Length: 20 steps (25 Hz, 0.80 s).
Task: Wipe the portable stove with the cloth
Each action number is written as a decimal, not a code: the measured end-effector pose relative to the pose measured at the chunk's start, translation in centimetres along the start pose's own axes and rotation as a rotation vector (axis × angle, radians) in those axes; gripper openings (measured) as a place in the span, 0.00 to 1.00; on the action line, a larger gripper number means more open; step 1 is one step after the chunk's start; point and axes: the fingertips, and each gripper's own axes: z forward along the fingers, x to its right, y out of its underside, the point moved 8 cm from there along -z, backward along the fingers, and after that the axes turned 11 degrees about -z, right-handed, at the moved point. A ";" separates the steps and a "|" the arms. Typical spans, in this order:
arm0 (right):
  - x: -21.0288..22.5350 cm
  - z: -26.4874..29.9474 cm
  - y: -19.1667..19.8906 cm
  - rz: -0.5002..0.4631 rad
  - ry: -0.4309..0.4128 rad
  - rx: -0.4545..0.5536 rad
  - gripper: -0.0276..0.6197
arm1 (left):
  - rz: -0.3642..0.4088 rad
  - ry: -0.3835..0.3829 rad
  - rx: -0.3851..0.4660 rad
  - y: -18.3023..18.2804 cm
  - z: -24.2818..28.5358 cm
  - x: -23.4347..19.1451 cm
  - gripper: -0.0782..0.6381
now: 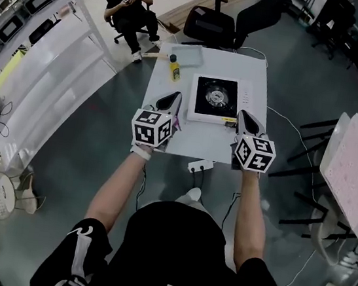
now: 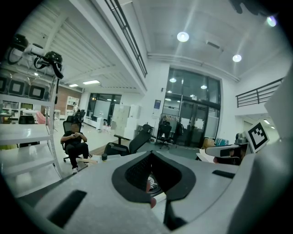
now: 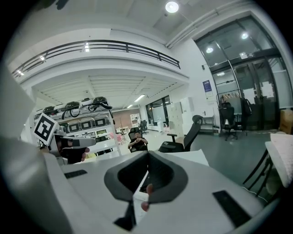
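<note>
Left gripper (image 1: 175, 96) and right gripper (image 1: 242, 113), jaws fully closed, hover above tabletop (image 1: 186, 141) near portable stove (image 1: 216, 97).

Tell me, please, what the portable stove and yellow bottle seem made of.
Portable stove: likely painted metal, a smooth white casing round a dark burner plate. Yellow bottle: probably plastic, opaque even colour with a dark cap; too small to be sure.

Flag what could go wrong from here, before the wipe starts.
1. The yellow bottle stands between the left gripper and what looks like the cloth; a reach could tip it.
2. What looks like a power strip and cables lie on the floor by the person's feet: trip hazard.
</note>
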 end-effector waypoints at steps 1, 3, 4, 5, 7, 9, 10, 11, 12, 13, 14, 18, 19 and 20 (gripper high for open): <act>0.5 0.3 0.1 0.000 -0.004 -0.003 0.06 | -0.001 -0.003 0.001 0.0 0.6 0.1 0.12; 1.6 0.8 0.2 0.001 -0.010 -0.007 0.06 | -0.002 -0.007 0.005 -0.1 1.6 0.5 0.12; 2.0 1.0 0.3 0.002 -0.011 -0.007 0.06 | -0.001 -0.007 0.007 -0.1 1.9 0.7 0.12; 2.4 1.1 0.4 0.005 -0.012 -0.007 0.06 | 0.000 -0.007 0.007 0.0 2.2 0.8 0.12; 2.9 1.2 0.6 0.010 -0.013 -0.007 0.06 | 0.001 -0.009 0.002 0.2 2.6 1.1 0.12; 3.3 1.2 0.8 0.015 -0.014 -0.007 0.06 | 0.003 -0.011 -0.005 0.6 3.0 1.4 0.12; 3.5 1.2 0.9 0.016 -0.015 -0.007 0.06 | 0.003 -0.012 -0.007 0.7 3.2 1.5 0.12; 3.6 1.2 1.0 0.016 -0.015 -0.007 0.06 | 0.003 -0.013 -0.007 0.9 3.3 1.5 0.12; 3.8 1.2 1.1 0.017 -0.016 -0.008 0.06 | 0.002 -0.013 -0.007 1.0 3.5 1.6 0.12; 3.9 1.2 1.2 0.017 -0.016 -0.010 0.06 | 0.000 -0.012 -0.007 1.1 3.6 1.7 0.12; 3.9 1.2 1.3 0.017 -0.016 -0.012 0.06 | -0.002 -0.011 -0.008 1.2 3.7 1.8 0.12; 3.8 1.1 1.8 0.019 -0.017 -0.024 0.06 | -0.012 -0.008 -0.014 1.7 3.9 1.9 0.12; 3.7 1.1 1.9 0.020 -0.017 -0.026 0.06 | -0.015 -0.008 -0.015 1.8 3.9 1.7 0.12; 3.6 1.2 2.0 0.020 -0.018 -0.029 0.06 | -0.018 -0.008 -0.016 1.9 3.9 1.6 0.12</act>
